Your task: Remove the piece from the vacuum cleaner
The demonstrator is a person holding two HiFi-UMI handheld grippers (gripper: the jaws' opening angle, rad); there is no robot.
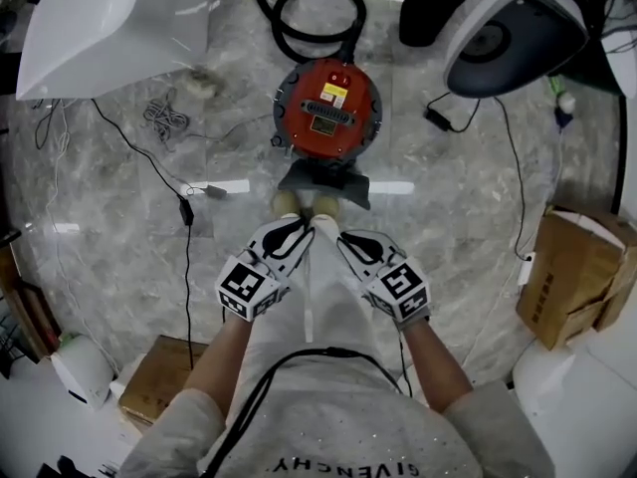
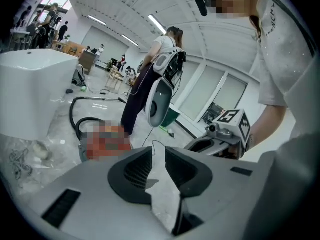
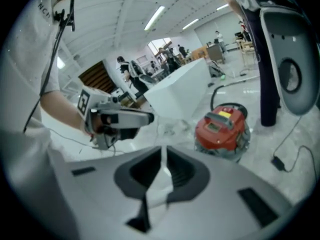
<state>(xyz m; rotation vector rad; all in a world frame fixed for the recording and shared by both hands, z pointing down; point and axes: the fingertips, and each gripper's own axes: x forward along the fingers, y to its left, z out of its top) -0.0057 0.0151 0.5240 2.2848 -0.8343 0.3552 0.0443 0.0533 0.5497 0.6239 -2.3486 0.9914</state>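
Approach to the vacuum cleaner – nothing gripped yet

**Head view:** The red vacuum cleaner (image 1: 328, 110) stands on the marbled floor (image 1: 468, 197), straight ahead of the person and just beyond their shoes (image 1: 304, 205). A black hose (image 1: 314, 13) loops from its far side, and a dark grey fitting (image 1: 323, 180) sits at its near edge. The left gripper (image 1: 297, 229) and the right gripper (image 1: 341, 237) are side by side, noses close together and pointing at the machine. They are short of it and touch nothing. Cables (image 1: 164, 118), a white tub (image 1: 109, 28) and a cardboard box (image 1: 567, 277) lie well off to the sides.

**Left gripper view:** The jaws stand a little apart, and only bare floor shows through the narrow gap. The gripper is empty. The machine sits ahead on the left and well apart from the tips.

**Right gripper view:** These jaws are pressed nearly together, with just a slit of floor between them and nothing pinched. The red body with its yellow label lies ahead on the right, still clear of the tips.

**Judgement:** This looks like the reach-in, before any contact. Which piece is to come off cannot be told from here – the hose or the grey fitting both seem possible. The next move likely calls for lowering both grippers to the machine. The right jaws would need to spread first, then one gripper could steady the body while the other closes on the piece and pulls
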